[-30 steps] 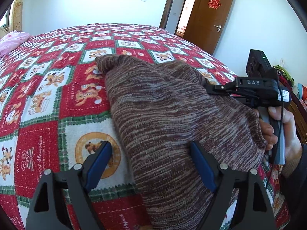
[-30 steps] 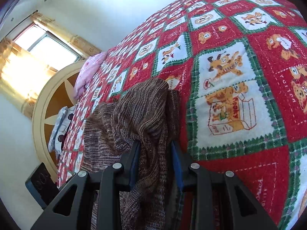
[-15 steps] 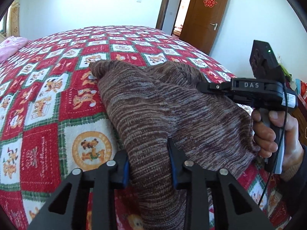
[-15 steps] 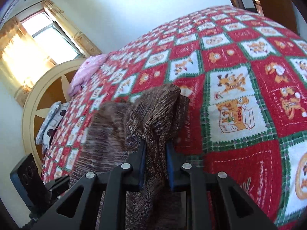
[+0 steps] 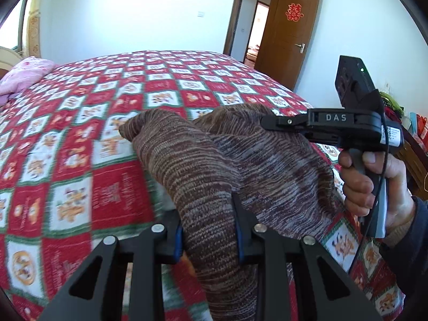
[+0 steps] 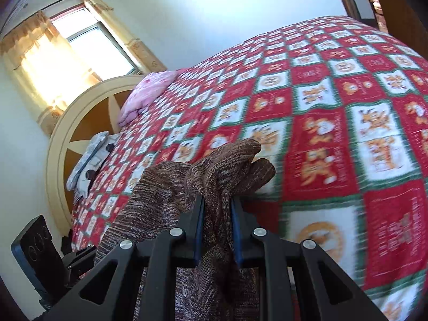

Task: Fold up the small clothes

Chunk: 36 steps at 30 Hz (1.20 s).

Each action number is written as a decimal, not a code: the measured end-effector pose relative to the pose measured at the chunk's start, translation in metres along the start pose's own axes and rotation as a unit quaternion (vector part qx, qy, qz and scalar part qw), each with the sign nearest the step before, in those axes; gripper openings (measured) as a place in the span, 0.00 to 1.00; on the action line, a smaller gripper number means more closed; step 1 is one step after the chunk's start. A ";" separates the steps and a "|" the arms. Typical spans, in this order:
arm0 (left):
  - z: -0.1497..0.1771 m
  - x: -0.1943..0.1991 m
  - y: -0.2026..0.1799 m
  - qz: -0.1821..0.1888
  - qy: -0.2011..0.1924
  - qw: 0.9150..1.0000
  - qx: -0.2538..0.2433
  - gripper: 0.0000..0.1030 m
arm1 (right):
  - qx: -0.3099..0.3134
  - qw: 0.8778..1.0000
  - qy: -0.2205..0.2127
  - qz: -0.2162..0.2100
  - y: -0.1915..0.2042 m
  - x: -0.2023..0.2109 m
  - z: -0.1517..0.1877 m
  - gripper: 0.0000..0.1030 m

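Observation:
A brown marled knit garment (image 5: 214, 165) hangs between both grippers above a red, white and green patchwork bedspread (image 5: 80, 139). My left gripper (image 5: 210, 230) is shut on one bunched edge of it. My right gripper (image 6: 217, 230) is shut on another bunched edge (image 6: 222, 171). In the left wrist view the right gripper (image 5: 270, 121) shows at the right, held by a hand, with its fingers at the garment's far edge. The cloth droops below both grips, and its lower part is hidden behind the gripper bodies.
A pink pillow (image 5: 24, 75) lies at the head of the bed by a round headboard (image 6: 80, 123). A patterned pillow (image 6: 88, 157) lies beside it. An open wooden door (image 5: 289, 34) stands beyond the bed. Clutter (image 5: 390, 107) sits at the right.
My left gripper closed from wide open onto the garment's edge. Both grippers rose, lifting the garment off the bedspread. The right gripper stayed shut on its edge.

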State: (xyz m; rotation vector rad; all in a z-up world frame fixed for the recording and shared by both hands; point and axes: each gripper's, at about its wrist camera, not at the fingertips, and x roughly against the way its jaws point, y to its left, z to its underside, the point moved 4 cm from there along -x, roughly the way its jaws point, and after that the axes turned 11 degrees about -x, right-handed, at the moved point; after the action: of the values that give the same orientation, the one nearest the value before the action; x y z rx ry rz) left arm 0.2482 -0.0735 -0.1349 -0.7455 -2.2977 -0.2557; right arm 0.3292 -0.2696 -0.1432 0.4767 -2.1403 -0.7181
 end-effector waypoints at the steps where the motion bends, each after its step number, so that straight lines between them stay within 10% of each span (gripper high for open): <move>1: 0.003 0.005 0.003 -0.004 0.000 1.000 0.000 0.29 | 0.003 1.000 0.003 -0.005 0.007 -0.004 0.004 0.18; 36: 0.085 0.135 0.121 -0.145 -0.028 0.987 0.064 0.29 | 0.067 0.984 0.099 -0.134 0.199 -0.113 0.091 0.18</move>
State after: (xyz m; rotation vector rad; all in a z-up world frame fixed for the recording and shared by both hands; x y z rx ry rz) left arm 0.1912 0.1166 -0.1095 -0.3574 -2.4480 -0.2184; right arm 0.3070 -0.0243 -0.1287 0.8843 -1.9645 -0.6451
